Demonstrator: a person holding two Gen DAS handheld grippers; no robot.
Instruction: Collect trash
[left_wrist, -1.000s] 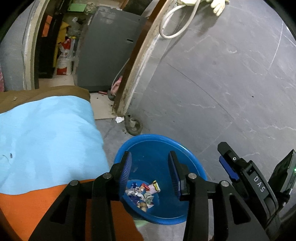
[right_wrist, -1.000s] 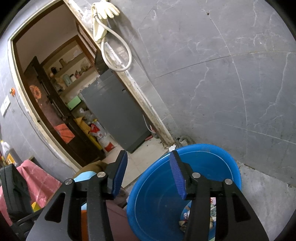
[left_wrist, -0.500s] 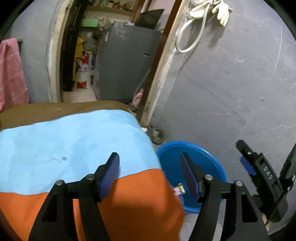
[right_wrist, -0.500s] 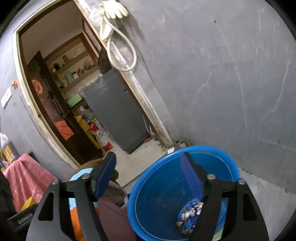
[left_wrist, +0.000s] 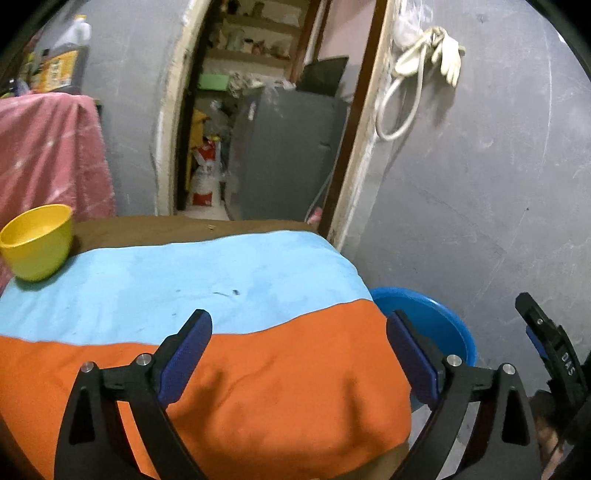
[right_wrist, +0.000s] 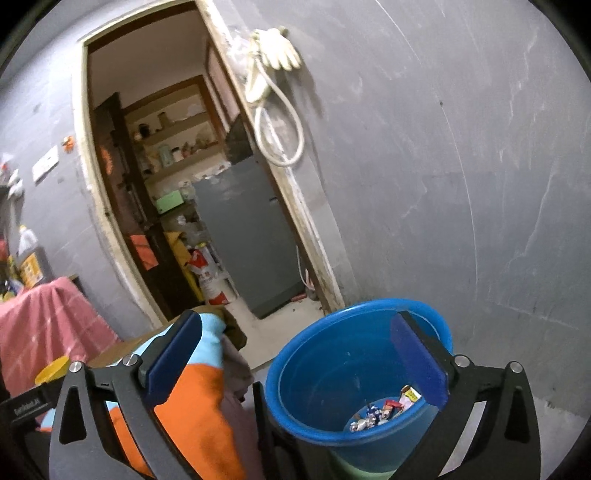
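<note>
The left gripper (left_wrist: 297, 354) hangs over the orange-and-blue cloth (left_wrist: 229, 295) on the bench, jaws opening, nothing between them. The right gripper (right_wrist: 297, 360) likewise opens empty. Wrappers (right_wrist: 384, 410) lie in the blue basin (right_wrist: 314, 376) at its 5 o'clock.

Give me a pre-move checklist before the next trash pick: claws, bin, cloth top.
1. Left claw empty: ok. Jaws opening, nothing between them, only the orange and blue cloth beyond.
2. Right claw empty: ok. Jaws opening, no wrapper between the pads.
3. Blue bin upright and reachable: ok. It stands on the floor beside the cloth-covered table.
4. Earlier trash landed in the bin: ok. Wrappers lie at the bottom.
5. More trash left on the cloth: cannot tell. Only small dark specks show; the rest of the top is out of view.
6. Yellow cup clear of the path: ok. It sits at the far left edge of the cloth.
</note>
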